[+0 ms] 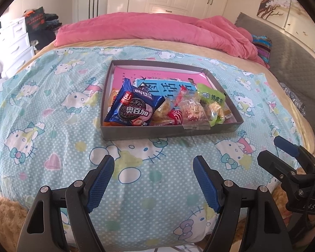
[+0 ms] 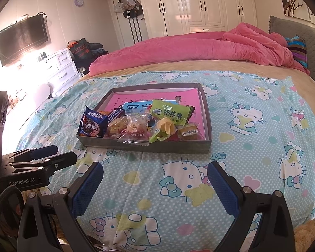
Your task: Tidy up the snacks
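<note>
Snacks (image 1: 168, 109) heaped in the grey tray (image 1: 170, 131) lie well ahead of both grippers' fingers, left gripper (image 1: 153, 180) and right gripper (image 2: 155, 187) spread wide and empty; the light, crinkly, slippery wrappers likely pinch best at a sealed edge.

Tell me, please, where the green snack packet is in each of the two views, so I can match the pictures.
Left wrist view: the green snack packet lies right of centre, at the right end of the snack pile in the grey tray.
Right wrist view: the green snack packet lies near the centre, right of the middle of the tray.
Shared landmark: the blue cookie packet at the pile's left end.
</note>
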`<state>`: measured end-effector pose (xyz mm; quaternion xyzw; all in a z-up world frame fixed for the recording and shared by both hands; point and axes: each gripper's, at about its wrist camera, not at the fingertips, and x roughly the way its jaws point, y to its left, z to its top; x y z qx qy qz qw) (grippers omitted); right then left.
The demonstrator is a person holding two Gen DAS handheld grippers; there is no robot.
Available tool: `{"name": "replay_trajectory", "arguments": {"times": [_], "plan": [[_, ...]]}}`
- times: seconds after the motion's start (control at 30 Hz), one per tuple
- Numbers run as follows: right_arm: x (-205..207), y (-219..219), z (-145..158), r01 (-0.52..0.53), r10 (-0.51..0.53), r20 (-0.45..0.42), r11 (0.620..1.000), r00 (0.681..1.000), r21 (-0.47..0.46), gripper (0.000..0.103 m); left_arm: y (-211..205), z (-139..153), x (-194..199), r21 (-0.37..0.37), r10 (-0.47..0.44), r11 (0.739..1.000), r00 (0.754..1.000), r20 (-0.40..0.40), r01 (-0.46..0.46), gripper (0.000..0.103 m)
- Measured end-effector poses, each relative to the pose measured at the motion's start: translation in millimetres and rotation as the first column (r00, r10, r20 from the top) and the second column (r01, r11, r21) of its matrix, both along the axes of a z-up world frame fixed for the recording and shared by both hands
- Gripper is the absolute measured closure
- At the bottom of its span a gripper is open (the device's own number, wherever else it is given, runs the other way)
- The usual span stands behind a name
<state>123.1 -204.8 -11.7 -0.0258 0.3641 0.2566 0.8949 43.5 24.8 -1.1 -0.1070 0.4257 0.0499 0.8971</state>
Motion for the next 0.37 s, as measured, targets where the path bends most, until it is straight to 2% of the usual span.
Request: {"name": "replay_trajectory", "arguments": {"times": [0.27, 0.37], "plan": [[12.2, -12.5, -7.7, 0.027, -0.027, -0.037, 0.999, 0.999, -0.021, 0.003, 20.3, -0.7, 9.9, -0.018, 0.015, 1.0, 1.0, 0.025, -0.015, 0.024], [27.7, -27.7, -12.2, 0.071, -0.073, -0.072, 0.997, 0.995, -0.028, 0.003, 43.2, -0.9, 14.9, -0.001, 0.089, 0.996, 0.995, 0.033, -0.089, 0.024]]}}
